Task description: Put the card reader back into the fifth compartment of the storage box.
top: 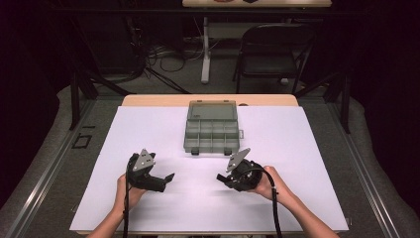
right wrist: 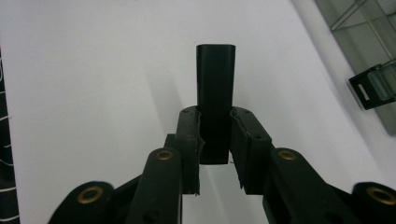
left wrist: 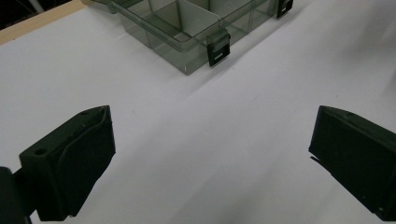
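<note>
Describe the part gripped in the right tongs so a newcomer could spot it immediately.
Start at the white sheet covering the table, then go to its near right, where the right tongs are. Clamped between them is a small black block, flat-ended and standing beyond the tips; unlike the clear compartment box, it is opaque.

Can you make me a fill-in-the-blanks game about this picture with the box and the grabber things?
1. The right hand-held gripper is shut on a small ____ block.
2. The left hand-held gripper has its jaws wide ____ with nothing between them.
3. The clear compartment box sits on the ____ sheet that covers the table.
4. Behind the table stands a dark folding ____.

Missing words: black; open; white; chair
</note>
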